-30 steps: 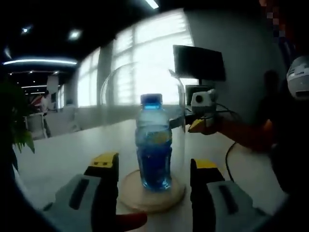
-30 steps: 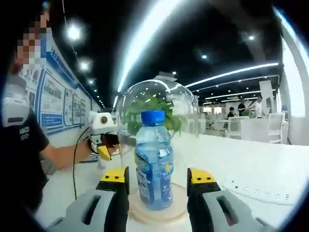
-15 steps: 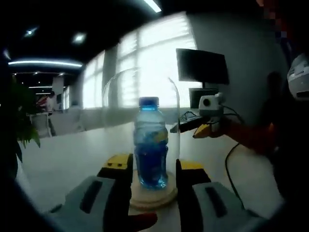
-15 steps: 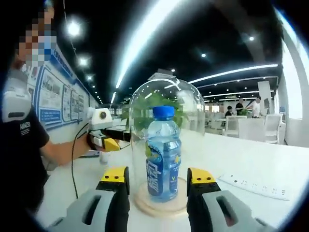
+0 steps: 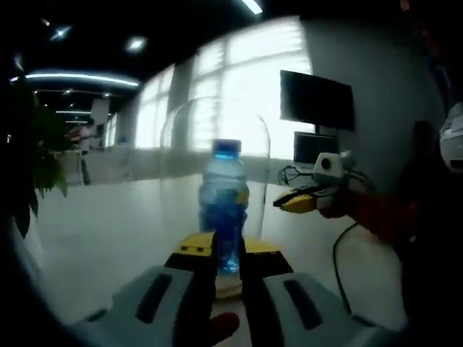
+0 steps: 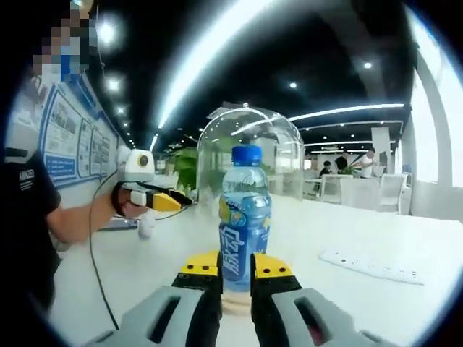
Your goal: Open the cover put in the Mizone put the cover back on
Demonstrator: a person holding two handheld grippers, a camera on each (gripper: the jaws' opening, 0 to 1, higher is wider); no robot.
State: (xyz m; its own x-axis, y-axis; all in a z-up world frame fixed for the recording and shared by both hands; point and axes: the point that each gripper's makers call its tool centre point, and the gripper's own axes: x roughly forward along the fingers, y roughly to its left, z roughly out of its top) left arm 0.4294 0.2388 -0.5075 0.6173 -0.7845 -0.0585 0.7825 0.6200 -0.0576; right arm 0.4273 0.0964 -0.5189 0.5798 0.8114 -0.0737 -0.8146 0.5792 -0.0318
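A blue Mizone bottle with a blue cap stands upright on a round wooden base under a clear glass dome cover. In the left gripper view my left gripper sits low in front of the base, jaws drawn together and holding nothing. My right gripper hovers to the dome's right, yellow tips together. In the right gripper view the bottle stands inside the dome. My right gripper is shut just short of the base, and my left gripper is held off to the dome's left.
The white table stretches around the base. A dark monitor stands behind on the right and a leafy plant at the left. A white power strip lies on the table. A cable hangs from the person's arm.
Both grippers' jaws have closed from wide apart to nearly touching. Both have drawn back from the dome, which now stands covered and free on its base.
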